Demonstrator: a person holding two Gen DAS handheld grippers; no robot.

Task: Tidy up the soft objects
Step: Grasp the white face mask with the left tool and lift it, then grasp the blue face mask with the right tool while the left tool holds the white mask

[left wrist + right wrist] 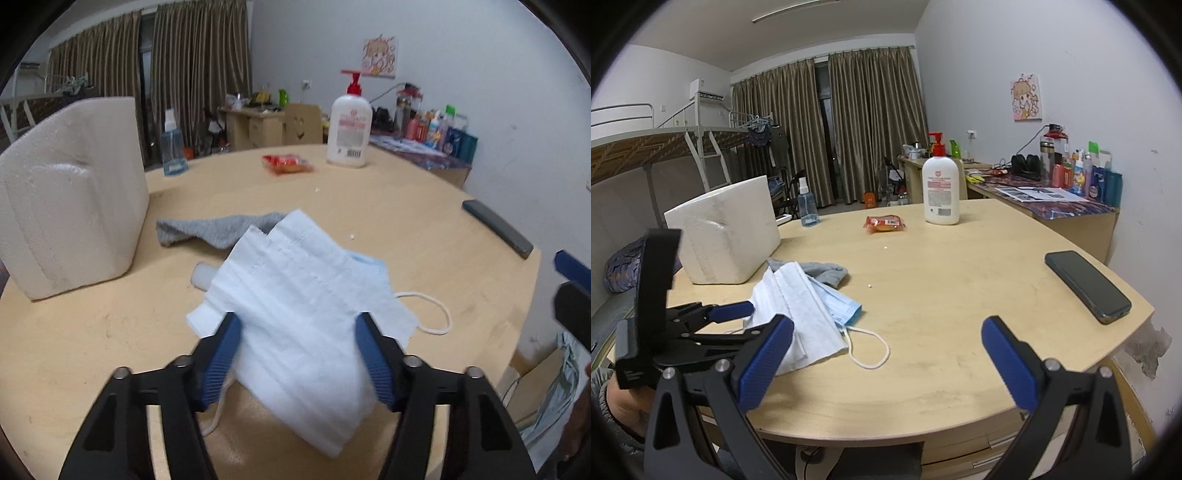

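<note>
Left wrist view: round wooden table (369,206) fills the frame.
Foam box: white foam box (70,192) stands at the table's left side.
Tissue: white tissue (295,314) is pinched between the left gripper (295,325) fingers, draped over a blue face mask (838,306).
Sock: grey sock (214,229) lies just behind the tissue.
Right gripper: right gripper (886,350) hangs over bare table, fingers spread wide, holding nothing.
Phone: dark phone (1086,286) rests near the right edge.
</note>
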